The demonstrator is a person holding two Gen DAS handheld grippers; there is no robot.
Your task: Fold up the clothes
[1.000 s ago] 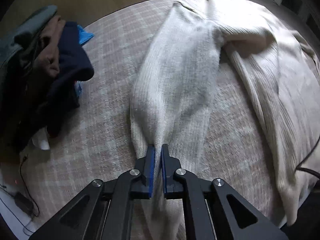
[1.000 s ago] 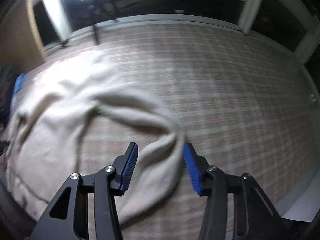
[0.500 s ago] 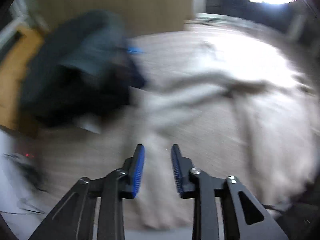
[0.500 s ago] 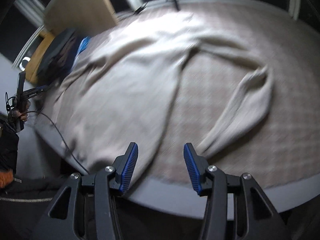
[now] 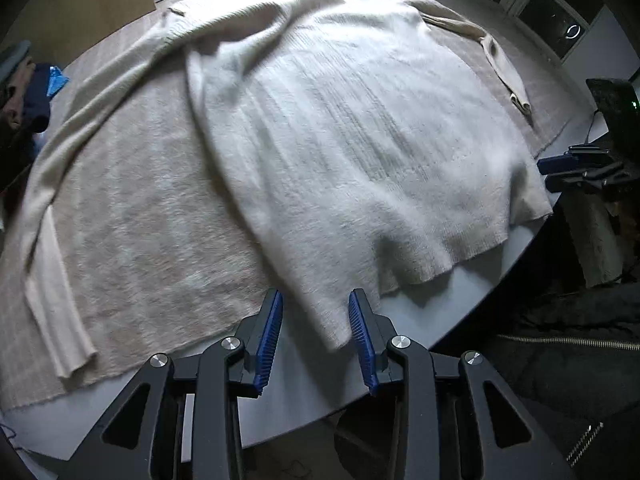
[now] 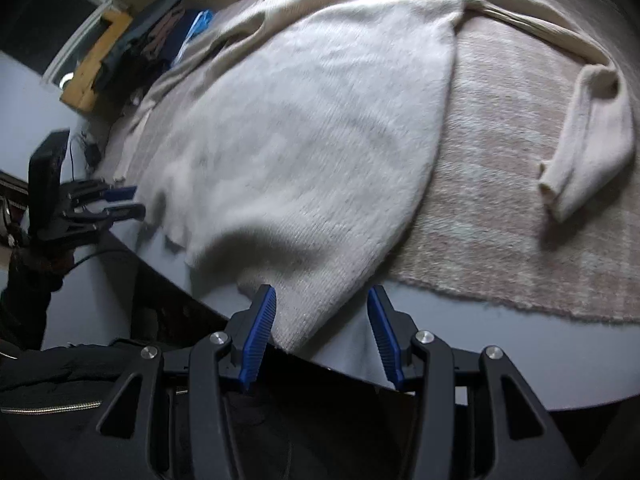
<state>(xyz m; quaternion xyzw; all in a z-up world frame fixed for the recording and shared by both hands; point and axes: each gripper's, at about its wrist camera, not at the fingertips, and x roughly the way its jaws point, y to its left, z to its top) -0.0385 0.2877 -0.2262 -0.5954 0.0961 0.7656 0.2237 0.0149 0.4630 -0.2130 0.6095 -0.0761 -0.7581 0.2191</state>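
Observation:
A cream knitted sweater (image 5: 340, 120) lies spread front-down on a beige plaid blanket (image 5: 140, 220), its hem at the table's near edge. One sleeve (image 5: 52, 240) runs down the left, the other sleeve (image 5: 504, 68) lies at the far right. My left gripper (image 5: 316, 336) is open, with the sweater's near left hem corner between its fingers. In the right wrist view the sweater (image 6: 312, 120) fills the middle, and my right gripper (image 6: 322, 332) is open around its right hem corner. The left gripper (image 6: 120, 202) also shows there, at the left.
A pile of dark clothes (image 5: 20, 96) sits at the left edge of the table; it shows in the right wrist view (image 6: 156, 36) next to a wooden box (image 6: 96, 64). The grey table rim (image 5: 520, 248) curves along the near side. The right gripper (image 5: 560, 172) shows at the right.
My left gripper let go of the left sleeve, opened and swung to the hem's left corner. My right gripper left the right sleeve and moved to the hem's right corner.

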